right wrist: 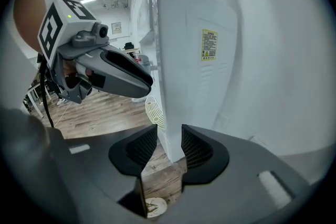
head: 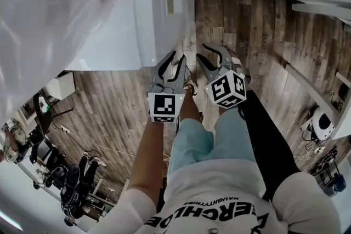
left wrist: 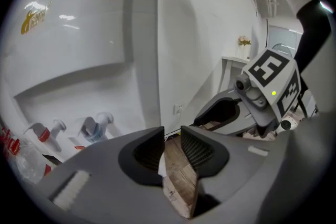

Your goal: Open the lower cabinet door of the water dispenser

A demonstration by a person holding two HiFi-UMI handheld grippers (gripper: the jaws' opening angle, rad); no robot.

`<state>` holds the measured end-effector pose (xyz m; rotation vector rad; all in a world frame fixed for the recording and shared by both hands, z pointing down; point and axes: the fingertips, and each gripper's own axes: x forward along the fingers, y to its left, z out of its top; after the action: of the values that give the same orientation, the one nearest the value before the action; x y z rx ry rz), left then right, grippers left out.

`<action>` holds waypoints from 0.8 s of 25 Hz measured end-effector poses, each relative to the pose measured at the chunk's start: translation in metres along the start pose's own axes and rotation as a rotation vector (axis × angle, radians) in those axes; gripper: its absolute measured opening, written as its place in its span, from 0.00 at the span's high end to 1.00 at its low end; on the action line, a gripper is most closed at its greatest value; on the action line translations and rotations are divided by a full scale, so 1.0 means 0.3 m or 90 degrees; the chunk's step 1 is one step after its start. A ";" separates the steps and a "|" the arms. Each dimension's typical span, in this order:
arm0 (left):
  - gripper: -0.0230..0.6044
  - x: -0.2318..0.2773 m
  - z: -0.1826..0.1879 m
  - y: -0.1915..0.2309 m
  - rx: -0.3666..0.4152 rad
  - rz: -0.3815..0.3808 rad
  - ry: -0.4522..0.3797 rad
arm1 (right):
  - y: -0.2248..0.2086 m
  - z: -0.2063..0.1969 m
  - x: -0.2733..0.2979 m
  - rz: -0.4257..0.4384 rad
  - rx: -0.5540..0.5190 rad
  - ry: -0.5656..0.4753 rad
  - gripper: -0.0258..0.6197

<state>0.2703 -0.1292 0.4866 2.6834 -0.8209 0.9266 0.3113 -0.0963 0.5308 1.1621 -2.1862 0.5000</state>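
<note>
The white water dispenser (head: 159, 13) stands ahead of me, a clear plastic bag (head: 49, 13) draped over its top. Both grippers hang side by side just off its near corner. My left gripper (head: 178, 57) is open a little, with only wood floor showing in the gap in the left gripper view (left wrist: 171, 134). That view shows the dispenser's front (left wrist: 79, 34) with a red tap (left wrist: 44, 134) and a blue tap (left wrist: 97, 123). My right gripper (head: 202, 51) is open and holds nothing (right wrist: 169, 134); past it rises the dispenser's labelled side (right wrist: 184, 60). The gripper bodies hide the lower cabinet door.
Wood floor (head: 263, 35) runs all round the dispenser, with a white wall (right wrist: 278, 60) close behind it. A white round fan (right wrist: 154, 110) sits on the floor beyond. A white side table (left wrist: 233, 68) stands by the wall. A shoe rack (head: 71, 183) is at lower left.
</note>
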 end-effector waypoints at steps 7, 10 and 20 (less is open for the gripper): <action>0.73 0.073 -0.030 0.020 0.016 -0.008 -0.003 | 0.034 -0.075 0.065 -0.003 0.017 0.005 0.75; 0.75 0.096 -0.044 0.027 0.009 -0.008 -0.005 | 0.043 -0.107 0.105 -0.001 0.046 -0.001 0.72; 0.77 0.119 -0.169 0.043 -0.025 0.005 0.008 | -0.020 -0.168 0.256 -0.032 0.024 -0.005 0.69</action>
<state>0.2605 -0.1383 0.5487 2.6396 -0.8393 0.9179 0.3000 -0.1174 0.6197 1.2383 -2.1571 0.5171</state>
